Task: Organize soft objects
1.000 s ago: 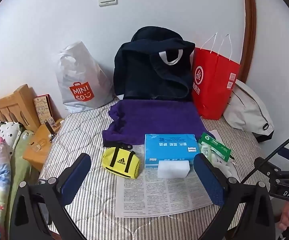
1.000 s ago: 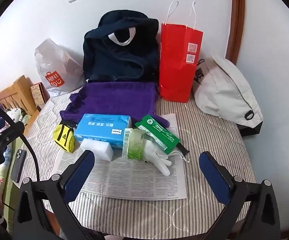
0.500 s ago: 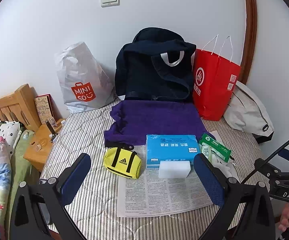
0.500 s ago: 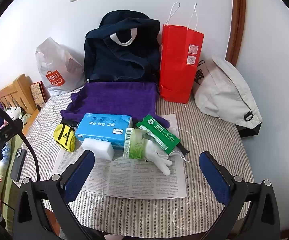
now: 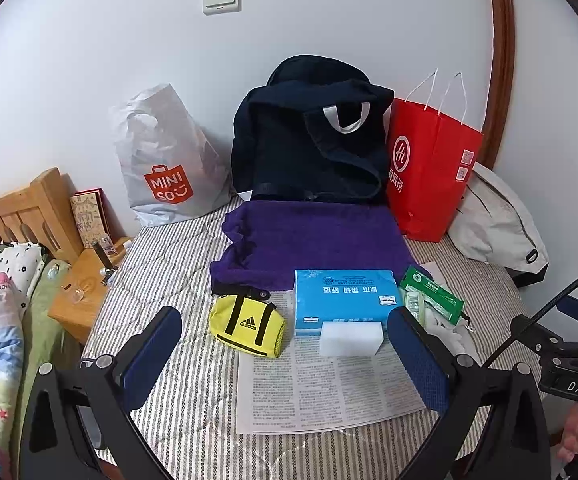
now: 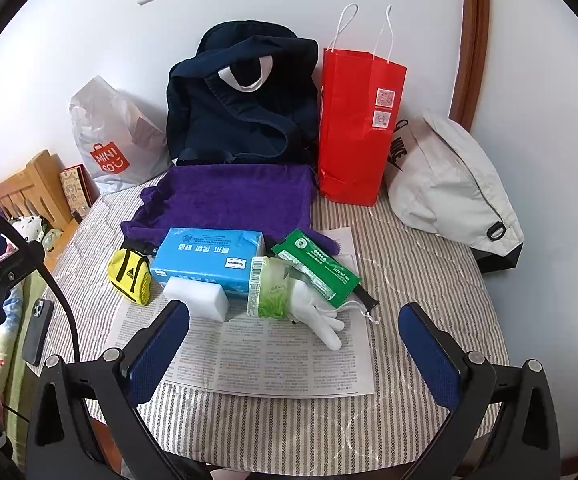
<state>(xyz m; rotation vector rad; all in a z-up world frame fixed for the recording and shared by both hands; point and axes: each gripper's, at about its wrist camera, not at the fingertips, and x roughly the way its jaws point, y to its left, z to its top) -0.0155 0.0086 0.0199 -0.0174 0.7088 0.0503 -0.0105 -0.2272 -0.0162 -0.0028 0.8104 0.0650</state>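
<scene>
On a striped bed lies a sheet of newspaper (image 5: 329,392) (image 6: 273,356). Along its far edge sit a yellow pouch (image 5: 249,330) (image 6: 130,276), a blue tissue pack (image 5: 345,296) (image 6: 209,258), a white sponge block (image 5: 351,338) (image 6: 197,298), a green-wrapped pack with white gloves (image 6: 285,296) and a green packet (image 5: 433,294) (image 6: 315,268). A purple towel (image 5: 313,240) (image 6: 229,200) lies behind them. My left gripper (image 5: 285,354) hangs open above the near edge of the paper, holding nothing. My right gripper (image 6: 295,346) is open too, nothing between its fingers.
Against the wall stand a white Miniso bag (image 5: 165,160), a dark navy bag (image 5: 313,132), a red paper bag (image 5: 429,164) (image 6: 357,124) and a pale grey sack (image 6: 449,184). A wooden headboard (image 5: 25,212), small table and bedding lie left. A phone (image 6: 37,330) rests at the bed's left side.
Both views have shifted slightly: the objects sit a little lower in frame, as both grippers tilt up or rise. Nothing on the bed has moved.
</scene>
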